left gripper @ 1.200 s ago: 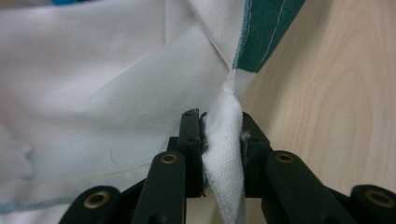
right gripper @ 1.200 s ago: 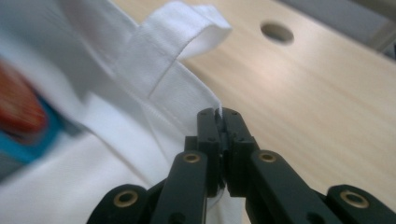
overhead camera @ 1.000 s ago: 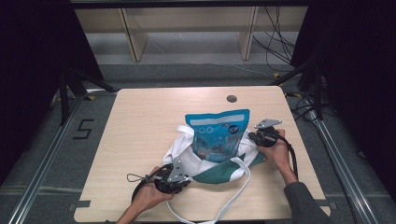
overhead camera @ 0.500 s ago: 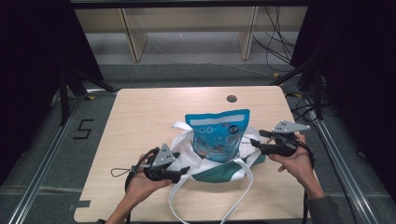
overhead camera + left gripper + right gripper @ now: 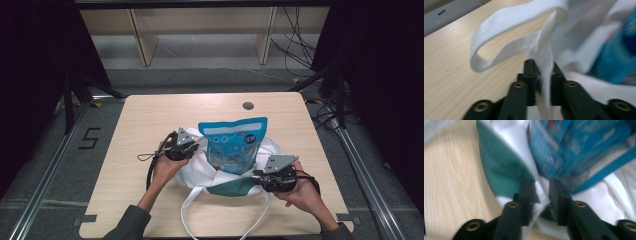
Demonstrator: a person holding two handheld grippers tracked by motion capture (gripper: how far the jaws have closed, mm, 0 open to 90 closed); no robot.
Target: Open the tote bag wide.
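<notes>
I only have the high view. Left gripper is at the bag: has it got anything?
Observer: Yes. The left gripper is shut on the bag's white strap, which runs up between the jaws.
Operator: And the right one?
Observer: The right gripper has just been closing its jaws with the white rim of the bag between them. A gap shows beside the cloth, so it is not pinched yet.
Operator: Where on the rim?
Observer: Right beside the green panel, close to the blue pouch.
</notes>
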